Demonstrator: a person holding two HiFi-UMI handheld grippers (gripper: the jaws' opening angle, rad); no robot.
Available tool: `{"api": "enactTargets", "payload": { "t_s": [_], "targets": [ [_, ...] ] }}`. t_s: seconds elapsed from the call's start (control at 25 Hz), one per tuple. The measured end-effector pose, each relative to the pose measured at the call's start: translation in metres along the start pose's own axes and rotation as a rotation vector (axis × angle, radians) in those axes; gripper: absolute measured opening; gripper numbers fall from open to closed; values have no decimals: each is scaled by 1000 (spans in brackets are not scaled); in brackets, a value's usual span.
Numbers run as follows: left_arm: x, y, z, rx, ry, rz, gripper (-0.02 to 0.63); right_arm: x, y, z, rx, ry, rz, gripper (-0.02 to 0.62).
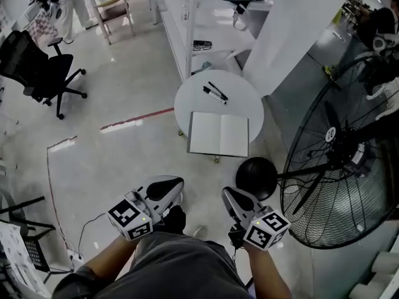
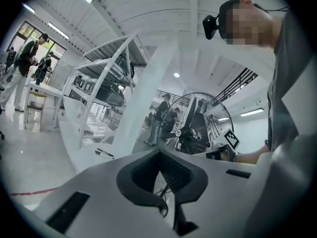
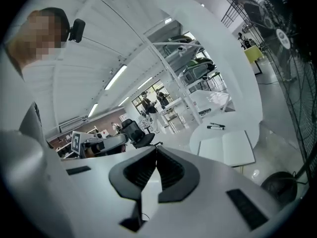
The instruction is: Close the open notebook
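Observation:
The open notebook (image 1: 218,134) lies flat with blank white pages on the near side of a small round white table (image 1: 243,98). It also shows in the right gripper view (image 3: 225,148). Both grippers hang low in front of the person's body, well short of the table and apart from the notebook. My left gripper (image 1: 174,184) has its jaws closed together with nothing between them (image 2: 159,151). The right gripper (image 1: 229,194) is likewise shut and empty (image 3: 156,149).
Two black markers (image 1: 215,92) lie on the table behind the notebook. A large floor fan (image 1: 340,161) with a black round base (image 1: 257,176) stands close on the right. White shelving (image 1: 187,36) is behind the table, and an office chair (image 1: 43,73) is far left.

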State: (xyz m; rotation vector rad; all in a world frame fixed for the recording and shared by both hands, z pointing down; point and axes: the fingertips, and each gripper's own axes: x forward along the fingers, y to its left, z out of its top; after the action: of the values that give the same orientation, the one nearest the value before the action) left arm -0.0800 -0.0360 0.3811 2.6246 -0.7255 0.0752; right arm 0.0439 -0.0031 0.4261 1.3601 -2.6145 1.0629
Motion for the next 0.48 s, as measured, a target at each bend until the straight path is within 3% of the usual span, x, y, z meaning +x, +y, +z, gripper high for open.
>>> {"api": "enactTargets", "payload": {
  "t_s": [0.48],
  "targets": [
    [13,99,31,-30,23,-49,15,96,-5,36,16,21,-56,21]
  ]
}}
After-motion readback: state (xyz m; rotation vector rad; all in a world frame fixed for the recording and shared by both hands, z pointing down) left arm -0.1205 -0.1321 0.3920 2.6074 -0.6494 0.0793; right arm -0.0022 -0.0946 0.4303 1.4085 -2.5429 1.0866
